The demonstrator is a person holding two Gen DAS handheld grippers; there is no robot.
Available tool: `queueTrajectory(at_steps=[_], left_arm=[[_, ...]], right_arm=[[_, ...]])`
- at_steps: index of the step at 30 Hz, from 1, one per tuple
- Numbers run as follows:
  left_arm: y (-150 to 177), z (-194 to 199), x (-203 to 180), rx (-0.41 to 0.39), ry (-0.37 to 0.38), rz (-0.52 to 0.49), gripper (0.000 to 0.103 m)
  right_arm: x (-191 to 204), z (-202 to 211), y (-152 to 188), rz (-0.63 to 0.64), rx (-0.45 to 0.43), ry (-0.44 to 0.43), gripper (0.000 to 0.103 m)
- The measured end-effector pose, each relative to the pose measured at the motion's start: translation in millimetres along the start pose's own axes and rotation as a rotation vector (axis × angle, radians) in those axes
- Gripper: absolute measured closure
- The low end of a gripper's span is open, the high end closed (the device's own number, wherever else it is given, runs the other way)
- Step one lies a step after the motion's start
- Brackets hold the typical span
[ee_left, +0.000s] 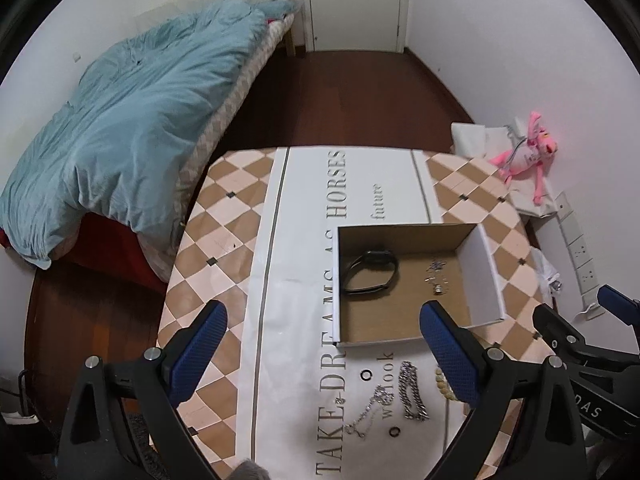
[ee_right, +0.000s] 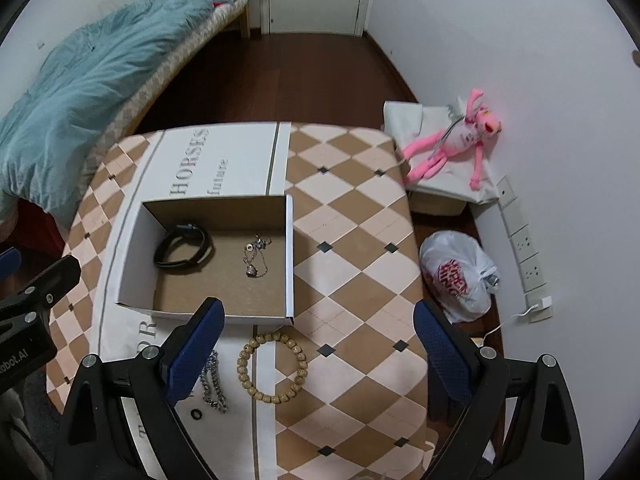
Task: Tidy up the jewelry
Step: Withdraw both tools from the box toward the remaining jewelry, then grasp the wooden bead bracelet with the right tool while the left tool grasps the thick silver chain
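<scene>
An open cardboard box (ee_left: 486, 276) (ee_right: 289, 256) sits on the table. Inside it lie a black band (ee_left: 370, 276) (ee_right: 184, 250) and a thin silver necklace (ee_left: 436, 278) (ee_right: 256, 258). In front of the box lie a wooden bead bracelet (ee_right: 274, 366), a thick silver chain (ee_left: 414, 394) (ee_right: 212, 384), a fine chain (ee_left: 366, 412) and two small black rings (ee_left: 366, 375). My left gripper (ee_left: 324, 348) hovers open above these pieces and holds nothing. My right gripper (ee_right: 320, 354) hangs open over the bead bracelet, also with nothing in it.
The table (ee_right: 352, 240) has a chequered cover with a lettered white sheet (ee_left: 304, 208) on it. A bed with a blue duvet (ee_left: 132, 128) stands to the left. To the right, a pink plush toy (ee_right: 452, 144), a white plastic bag (ee_right: 460, 272) and a power strip (ee_right: 528, 256) line the wall.
</scene>
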State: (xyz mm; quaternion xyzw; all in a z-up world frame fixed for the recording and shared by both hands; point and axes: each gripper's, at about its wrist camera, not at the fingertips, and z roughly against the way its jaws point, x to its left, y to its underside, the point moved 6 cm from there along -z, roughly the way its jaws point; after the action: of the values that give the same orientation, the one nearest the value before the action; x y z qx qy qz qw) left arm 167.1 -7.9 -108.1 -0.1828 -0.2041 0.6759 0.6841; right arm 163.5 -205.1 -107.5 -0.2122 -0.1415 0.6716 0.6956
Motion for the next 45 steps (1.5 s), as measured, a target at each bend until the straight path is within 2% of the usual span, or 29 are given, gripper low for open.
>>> queueTrajectory(at_steps=[10,16,18,23,28,30,32,35,38,42,44,45], left_arm=[[7.2,40.2,0.3,-0.051,0.014,0.006,0.005],[10.9,52.2,2.1,-0.069,0.029,0.017,0.005],[12.9,51.7,4.8,-0.06,0.011,0.035,0.005],[22.1,36.5,15.0,-0.079,-0.06,0.048,0.005],[50.8,-1.1,28.8,-0.015,-0.117,0.061,0.005],[68.3,-21.2,32.6,0.037,-0.134,0.055,0.005],[82.9,-37.7,34.8,0.087,-0.149,0.048,0.005],[104.7,-59.2,37.5,0.159,-0.161,0.041,0.005],[116.8,-69.3,35.0,0.195,-0.176,0.03,0.005],[121.4,-77.9,32.1,0.215,-0.178,0.028,0.005],[121.3,-79.9,29.5,0.218,-0.179,0.025,0.005],[120.5,-81.6,28.6,0.219,-0.177,0.025,0.005]], right_arm=[[-9.7,54.5,6.6,-0.02,-0.087,0.004,0.006],[-8.8,74.0,10.9,-0.028,-0.123,-0.014,0.006],[-8.0,74.1,12.9,-0.03,-0.119,-0.023,0.006],[-10.6,46.4,29.2,-0.049,-0.044,-0.038,0.006],[-11.6,-27.0,67.2,-0.083,0.119,-0.055,0.006],[-12.6,-54.1,81.2,-0.1,0.166,-0.064,0.008],[-12.6,-81.9,95.7,-0.112,0.213,-0.062,0.022],[-12.2,-108.5,106.0,-0.138,0.245,-0.07,0.03],[-7.3,-126.2,109.7,-0.132,0.246,-0.073,0.038],[1.9,-127.5,104.9,-0.076,0.199,-0.051,0.05],[4.2,-126.0,102.4,-0.061,0.187,-0.049,0.073],[5.5,-125.7,99.8,-0.057,0.186,-0.048,0.078]])
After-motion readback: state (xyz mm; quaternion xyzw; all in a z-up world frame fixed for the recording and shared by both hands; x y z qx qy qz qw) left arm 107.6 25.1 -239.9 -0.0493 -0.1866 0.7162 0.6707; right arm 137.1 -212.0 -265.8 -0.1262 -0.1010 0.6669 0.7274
